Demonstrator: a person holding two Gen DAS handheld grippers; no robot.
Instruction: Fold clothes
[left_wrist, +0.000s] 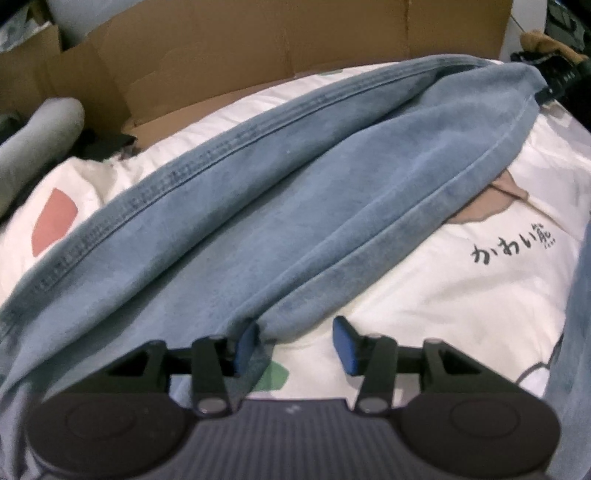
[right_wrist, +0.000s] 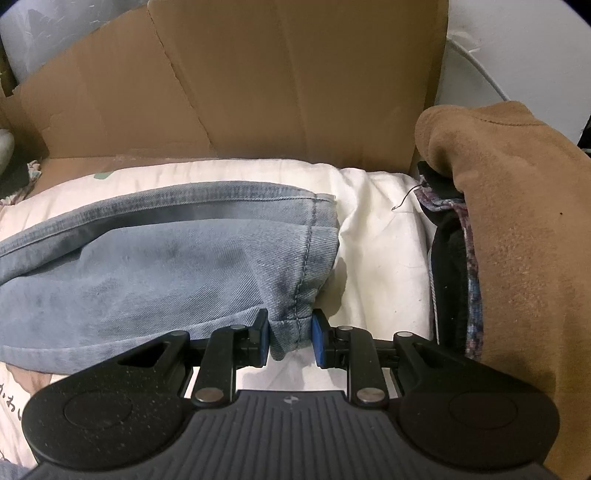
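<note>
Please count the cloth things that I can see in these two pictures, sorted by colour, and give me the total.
Blue: 1, the jeans, hem held in the right gripper.
White with prints: 1, the bedsheet under them.
Brown: 1, the brown garment at the right.
Dark patterned: 1, the dark cloth under the brown one.
Grey: 1, the grey cloth at the left edge.
Total: 5

The things are carried by a bed covered with a white printed quilt, on which black characters and coloured patches are seen. A pair of light blue jeans is laid directly on it, with the hem near the right side. A brown garment is piled at the right edge, and cardboard is stood behind.
</note>
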